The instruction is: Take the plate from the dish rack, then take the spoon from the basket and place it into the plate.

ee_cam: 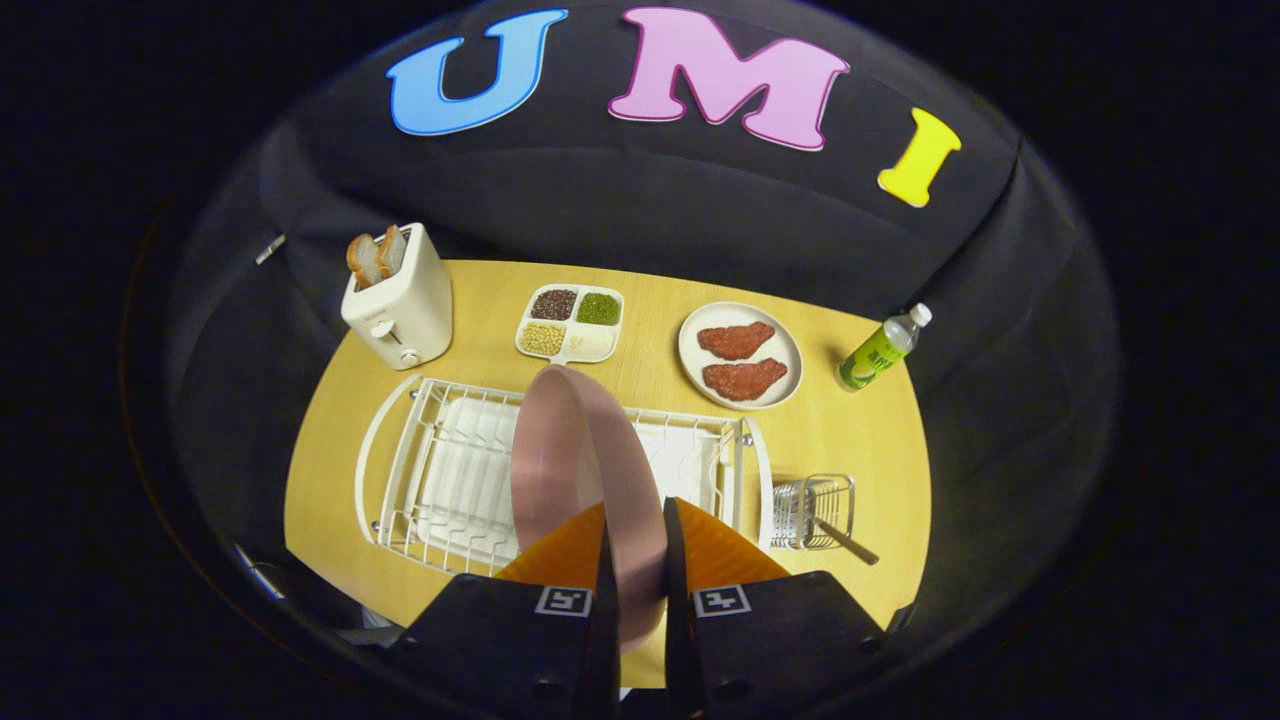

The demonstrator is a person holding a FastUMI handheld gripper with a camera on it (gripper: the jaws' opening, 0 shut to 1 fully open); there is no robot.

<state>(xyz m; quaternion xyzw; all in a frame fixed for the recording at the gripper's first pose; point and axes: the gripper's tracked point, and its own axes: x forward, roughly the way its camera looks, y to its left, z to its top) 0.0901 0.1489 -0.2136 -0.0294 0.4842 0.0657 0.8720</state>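
The tongs [636, 530] are pinching the pink plate [575, 470]: its rim runs down between the two orange fingers [560, 555], one on each face, and the plate stands on edge, rising ahead of them and leaning a little to their left. It is held above the white dish rack [450, 480], which lies on the wooden tabletop [850, 440] just beyond the fingertips and stretches mostly to their left; whether the plate's lower edge touches the rack wires cannot be told, since the fingers cover that part.

To the right of the tongs, just beside the rack's right end, stands a small wire basket [815, 510]. A dark handle, most likely the spoon [845, 540], sticks out of it at a slant toward the near right.

Well beyond the rack, along the far side of the tabletop, four things stand in a row. Far left is a cream toaster [400, 300] with two slices of bread [375, 255] upright in its slots. Straight ahead is a divided tray [570, 322] with grains or beans in its four compartments. To the right of that is a round white plate of meat [740, 355] carrying two reddish pieces. Farthest right, near the tabletop's edge, a green-labelled bottle [882, 350] with a white cap stands.
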